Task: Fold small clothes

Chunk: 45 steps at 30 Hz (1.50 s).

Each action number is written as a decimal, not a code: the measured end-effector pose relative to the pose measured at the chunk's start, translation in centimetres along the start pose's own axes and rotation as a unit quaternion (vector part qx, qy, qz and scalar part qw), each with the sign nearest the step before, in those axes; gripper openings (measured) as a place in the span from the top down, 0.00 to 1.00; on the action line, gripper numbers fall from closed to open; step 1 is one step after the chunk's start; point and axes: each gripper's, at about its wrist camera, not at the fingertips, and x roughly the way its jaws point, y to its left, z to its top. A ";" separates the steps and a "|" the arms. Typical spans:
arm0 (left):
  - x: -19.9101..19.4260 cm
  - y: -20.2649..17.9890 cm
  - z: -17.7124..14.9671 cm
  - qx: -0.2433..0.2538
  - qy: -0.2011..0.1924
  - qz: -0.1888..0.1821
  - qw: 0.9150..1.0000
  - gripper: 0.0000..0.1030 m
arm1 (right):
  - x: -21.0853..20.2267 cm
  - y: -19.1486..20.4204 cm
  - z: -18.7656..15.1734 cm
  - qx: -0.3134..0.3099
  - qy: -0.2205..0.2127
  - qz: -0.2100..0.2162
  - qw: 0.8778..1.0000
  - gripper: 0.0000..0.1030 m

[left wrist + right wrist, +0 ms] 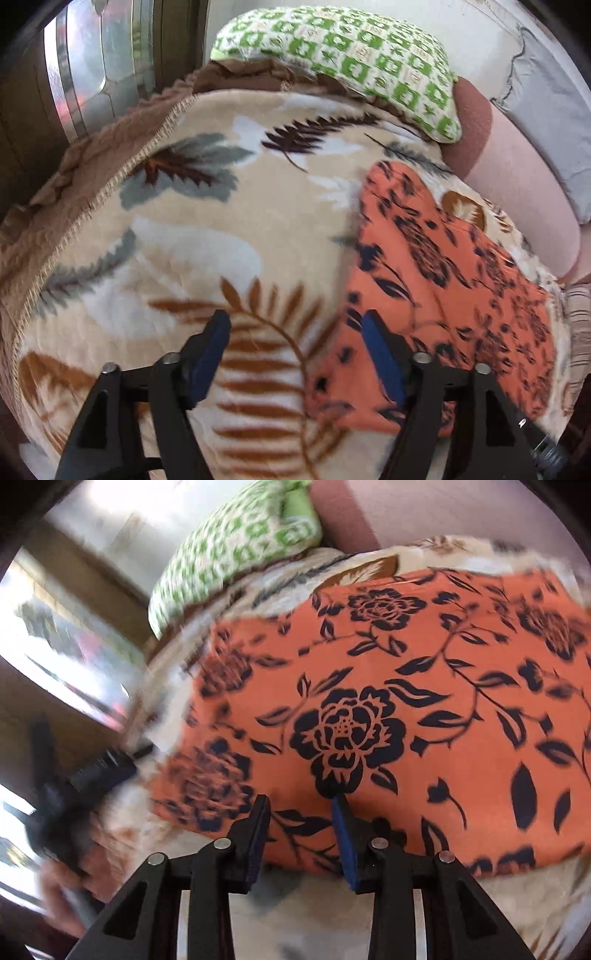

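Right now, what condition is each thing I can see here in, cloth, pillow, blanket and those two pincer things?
Orange flowered cloth: lying flat on the blanket, held by neither tool.
Leaf-print blanket: spread out under the cloth.
Green checked pillow: resting at the blanket's far end.
Left tool: open, empty, at the cloth's edge.
Right tool: open, empty, over the cloth's near edge.

The left gripper (295,325) sat at the bottom of its own view, jaws spread wide with nothing between the blue pads (210,354). The right gripper (301,801) rose from the bottom centre of its view, jaws parted more narrowly and likewise holding nothing. At the lower left of the right view the left gripper (74,771) appeared again, blurred, with a hand (62,897) gripping it from below.
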 end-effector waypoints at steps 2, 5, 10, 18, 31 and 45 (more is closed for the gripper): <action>-0.6 -0.6 -0.9 -0.006 0.013 -0.010 1.000 0.25 | -2.5 -1.2 0.1 0.027 -0.022 0.010 0.999 0.62; -0.8 -1.6 -2.6 -0.015 0.039 -0.059 0.997 0.23 | -7.2 -5.0 -0.2 0.121 -0.050 0.067 0.989 0.42; 0.2 -3.0 -5.6 -0.050 0.087 -0.098 0.990 0.23 | -13.3 -11.6 -2.5 0.231 -0.100 0.094 0.963 0.37; 1.1 -6.0 -8.2 -0.070 0.108 -0.122 0.984 0.23 | -13.3 -17.0 -4.6 0.317 -0.098 0.101 0.938 0.37; 4.2 -6.5 -4.7 -0.137 0.046 -0.153 0.978 0.09 | -10.2 -22.1 -3.8 0.374 -0.161 0.070 0.911 0.38; 3.4 -5.7 -5.1 -0.125 0.008 -0.161 0.979 0.83 | -11.8 -18.8 -2.7 0.271 -0.206 -0.006 0.940 0.84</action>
